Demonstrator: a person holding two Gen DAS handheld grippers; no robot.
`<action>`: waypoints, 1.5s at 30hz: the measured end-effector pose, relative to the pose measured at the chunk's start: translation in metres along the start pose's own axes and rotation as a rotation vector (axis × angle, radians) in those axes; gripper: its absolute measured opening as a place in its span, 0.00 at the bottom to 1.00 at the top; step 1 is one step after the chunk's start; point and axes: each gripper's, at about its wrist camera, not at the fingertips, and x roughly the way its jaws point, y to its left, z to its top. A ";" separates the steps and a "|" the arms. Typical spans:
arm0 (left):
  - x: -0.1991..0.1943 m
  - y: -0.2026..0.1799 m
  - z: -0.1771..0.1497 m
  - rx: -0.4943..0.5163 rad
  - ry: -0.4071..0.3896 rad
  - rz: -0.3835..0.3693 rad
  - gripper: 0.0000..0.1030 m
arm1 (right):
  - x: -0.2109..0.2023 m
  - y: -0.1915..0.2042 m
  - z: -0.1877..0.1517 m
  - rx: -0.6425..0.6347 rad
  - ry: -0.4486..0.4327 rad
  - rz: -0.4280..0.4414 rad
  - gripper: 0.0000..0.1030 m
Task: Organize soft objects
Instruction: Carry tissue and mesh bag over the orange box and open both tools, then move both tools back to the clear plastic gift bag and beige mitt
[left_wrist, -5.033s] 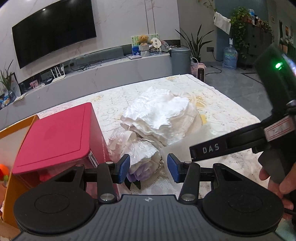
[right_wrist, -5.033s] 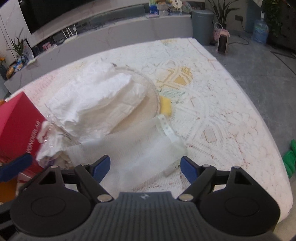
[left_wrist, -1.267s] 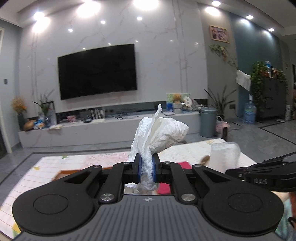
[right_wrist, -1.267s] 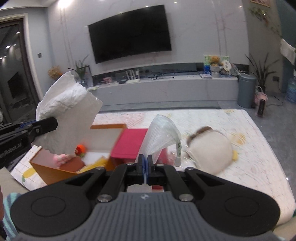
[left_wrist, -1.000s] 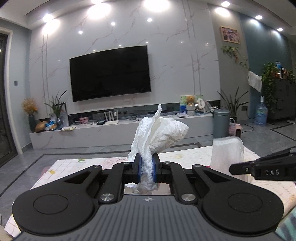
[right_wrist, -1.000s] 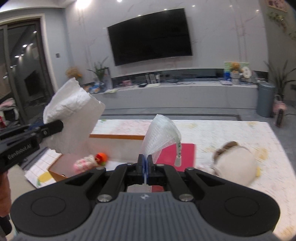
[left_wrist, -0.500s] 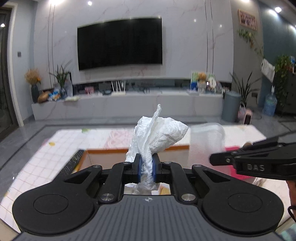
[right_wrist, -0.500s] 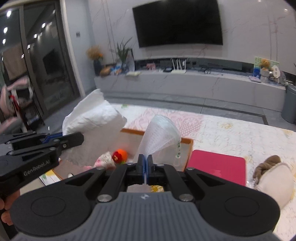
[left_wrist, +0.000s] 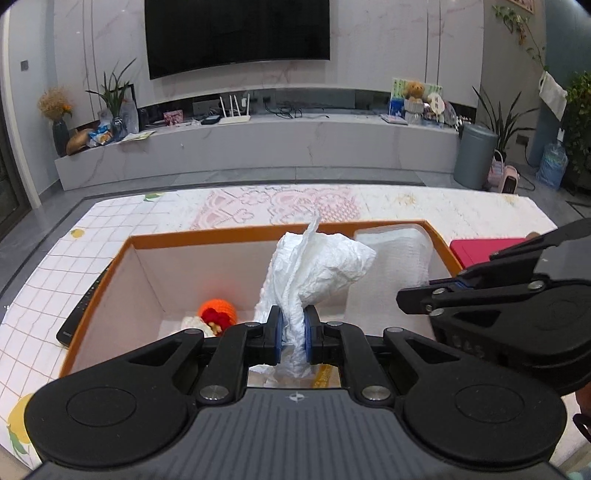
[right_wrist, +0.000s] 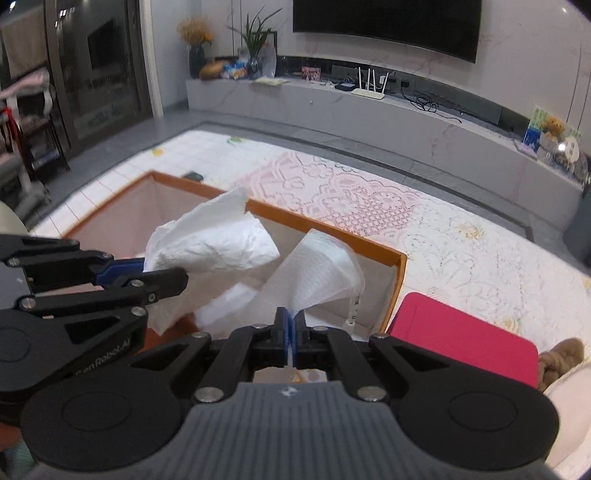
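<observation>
Left wrist view: both grippers hold soft items over the orange box
Left gripper jaws clamped on crumpled white cloth, long axis rising toward 1 o'clock; right gripper jaws pinched together on white mesh sleeve, fanning up toward 1 o'clock, above the box's 3 o'clock end; orange knitted toy lies inside

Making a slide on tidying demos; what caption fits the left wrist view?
Left gripper clamps crumpled white paper above the open orange box; right gripper alongside.
</observation>
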 end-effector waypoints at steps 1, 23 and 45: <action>0.000 -0.001 -0.001 0.004 0.005 0.000 0.12 | 0.003 0.001 0.000 -0.006 0.007 -0.008 0.00; -0.022 -0.002 0.012 -0.038 -0.007 0.044 0.51 | -0.034 0.001 -0.013 -0.087 -0.044 -0.060 0.44; -0.103 -0.082 0.006 0.039 -0.163 -0.083 0.54 | -0.160 -0.062 -0.090 0.118 -0.196 -0.192 0.49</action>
